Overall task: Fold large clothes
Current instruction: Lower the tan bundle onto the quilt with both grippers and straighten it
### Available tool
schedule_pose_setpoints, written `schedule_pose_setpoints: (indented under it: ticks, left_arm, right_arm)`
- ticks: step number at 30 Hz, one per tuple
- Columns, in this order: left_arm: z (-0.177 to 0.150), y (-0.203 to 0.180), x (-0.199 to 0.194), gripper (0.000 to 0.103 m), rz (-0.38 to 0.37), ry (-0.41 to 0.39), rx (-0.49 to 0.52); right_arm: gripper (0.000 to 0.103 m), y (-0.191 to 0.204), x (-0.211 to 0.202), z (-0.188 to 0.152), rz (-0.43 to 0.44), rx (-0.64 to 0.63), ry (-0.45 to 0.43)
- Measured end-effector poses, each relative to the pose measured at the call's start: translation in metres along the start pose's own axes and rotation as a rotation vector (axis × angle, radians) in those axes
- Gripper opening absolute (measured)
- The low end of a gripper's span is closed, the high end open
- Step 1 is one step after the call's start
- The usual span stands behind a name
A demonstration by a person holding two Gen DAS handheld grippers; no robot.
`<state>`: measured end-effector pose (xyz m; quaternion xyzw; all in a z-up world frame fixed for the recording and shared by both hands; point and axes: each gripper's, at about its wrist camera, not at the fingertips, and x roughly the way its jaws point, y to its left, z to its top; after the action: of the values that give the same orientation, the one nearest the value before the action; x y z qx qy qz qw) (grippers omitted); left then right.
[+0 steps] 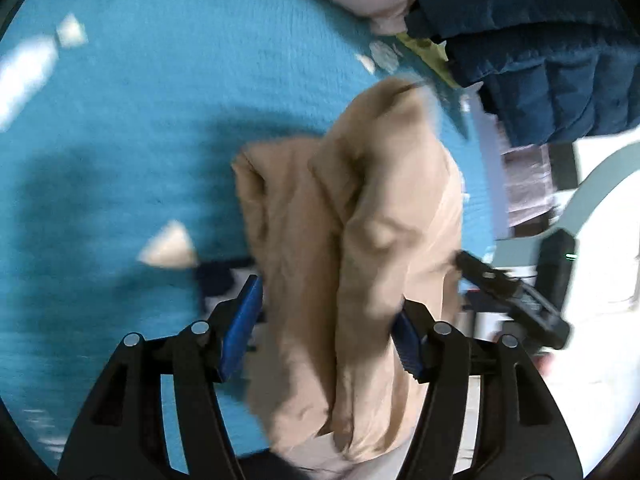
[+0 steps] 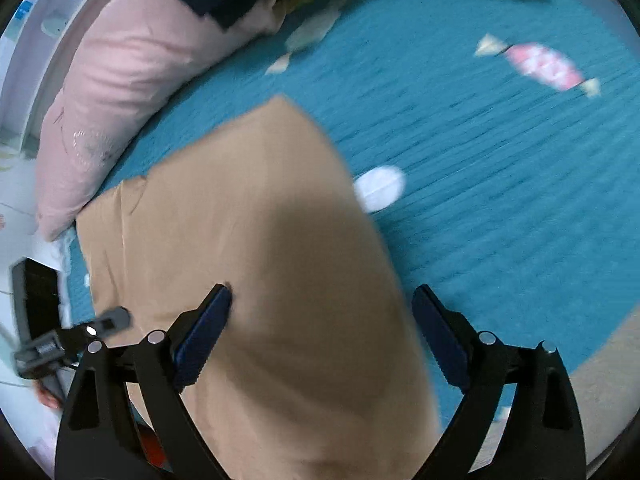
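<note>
Left gripper [image 1: 326,316] jaws spread, with the tan garment [image 1: 352,248] bunched between them (probably lifted to shake it out). Right gripper [image 2: 322,344] also spread, over the flat tan panel on the teal bedspread [image 2: 500,200], near the pink pillow [image 2: 120,100] far left. Blurry; actual contact unclear.

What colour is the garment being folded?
Plain tan-beige, no pattern; the garment shows best in the right wrist view.

teal bedspread [image 2: 500,168] with candy prints, pink pillow [image 2: 120,92] — navy quilt [image 1: 540,60]
</note>
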<state>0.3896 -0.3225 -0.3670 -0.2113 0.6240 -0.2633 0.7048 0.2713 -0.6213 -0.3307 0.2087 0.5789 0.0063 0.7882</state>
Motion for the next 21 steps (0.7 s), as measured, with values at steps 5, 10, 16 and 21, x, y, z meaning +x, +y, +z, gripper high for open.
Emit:
schedule_pose_setpoints:
  ticks: [5,10,16,21]
  left_arm:
    - [-0.027,-0.051,-0.041,0.062,0.013,-0.057,0.131]
    - [-0.037,-0.095,-0.016,0.054,-0.137,0.0,0.188]
    - [-0.064,-0.066,0.043,0.002,0.033,0.101,0.149]
    - [-0.059,-0.029,0.026,0.003,0.008,0.107,0.101]
  right_arm:
    - [0.062,0.003,-0.048,-0.012,-0.027,0.026,-0.149]
    - [0.022,0.026,-0.042,-0.018,0.209,0.027,-0.11]
    - [0.006,0.057,0.012,-0.021,0.192,-0.013,0.001]
    - [0.0,0.019,0.006,-0.022,0.166,0.076,-0.028]
